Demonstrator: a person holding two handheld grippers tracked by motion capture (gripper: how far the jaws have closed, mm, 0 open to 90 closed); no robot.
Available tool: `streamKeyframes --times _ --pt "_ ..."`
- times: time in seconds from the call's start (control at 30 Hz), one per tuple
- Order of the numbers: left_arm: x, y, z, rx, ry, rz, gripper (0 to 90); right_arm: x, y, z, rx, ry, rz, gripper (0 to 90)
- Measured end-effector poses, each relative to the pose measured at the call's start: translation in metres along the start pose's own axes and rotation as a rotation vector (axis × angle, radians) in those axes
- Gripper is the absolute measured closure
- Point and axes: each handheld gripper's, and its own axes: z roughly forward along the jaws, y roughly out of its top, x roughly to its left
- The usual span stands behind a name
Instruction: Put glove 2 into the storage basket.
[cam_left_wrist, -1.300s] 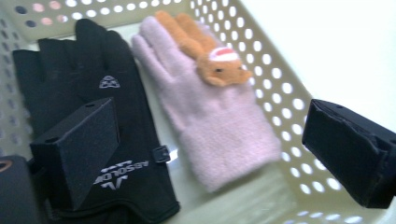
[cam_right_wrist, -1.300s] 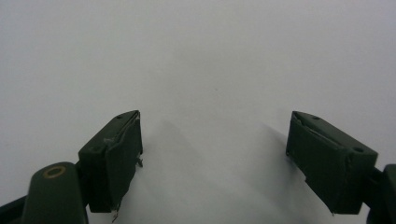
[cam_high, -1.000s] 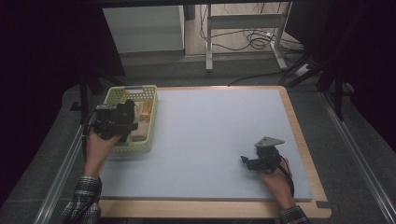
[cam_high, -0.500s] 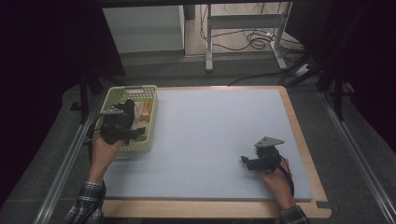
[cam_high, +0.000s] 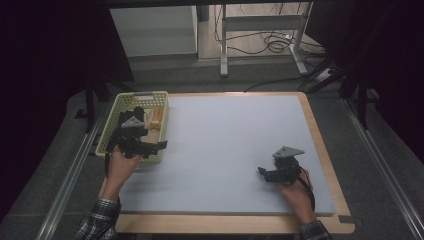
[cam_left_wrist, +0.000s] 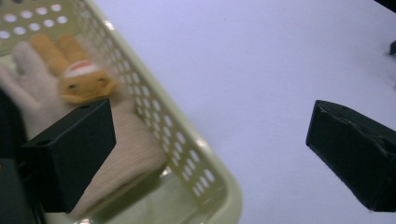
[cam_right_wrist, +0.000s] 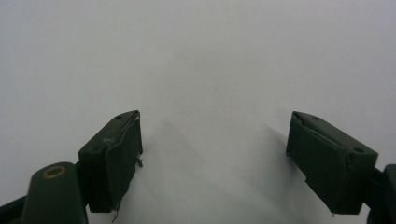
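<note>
A pale yellow perforated basket (cam_high: 141, 94) stands at the left edge of the mat. Inside it lie a small orange plush toy (cam_left_wrist: 79, 77) (cam_high: 156, 119) and a beige knitted cloth (cam_left_wrist: 133, 154). My left gripper (cam_high: 159, 145) hangs open over the basket's near right corner. In the left gripper view (cam_left_wrist: 210, 116) one jaw is above the cloth and the other above the mat, with the basket wall (cam_left_wrist: 187, 149) between them. My right gripper (cam_high: 261, 171) rests open low over the mat at the near right, and nothing lies between its jaws (cam_right_wrist: 215, 122).
A light blue mat (cam_high: 225, 145) covers most of a wooden table (cam_high: 326, 150). Metal rails run along both table sides. A white cabinet, a metal stand and floor cables lie beyond the far edge.
My left gripper has moved out of the basket's middle toward the person and a little right, to the near right corner. The right gripper has stayed put.
</note>
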Motion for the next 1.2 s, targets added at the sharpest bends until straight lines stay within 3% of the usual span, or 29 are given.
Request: streamKeyframes --times 0.33,0.8,1.2 --pt "-0.024 0.006 0.015 0.008 -0.026 0.069 1.5 0.000 0.000 0.000 0.000 0.000 -0.001 18.1" --pt "-0.065 0.014 0.037 -0.002 -0.113 0.155 1.5 0.000 0.000 0.000 0.000 0.000 -0.001 18.1" --pt "-0.090 0.001 0.055 0.020 -0.153 0.203 1.4 0.000 0.000 0.000 0.000 0.001 0.001 18.1"
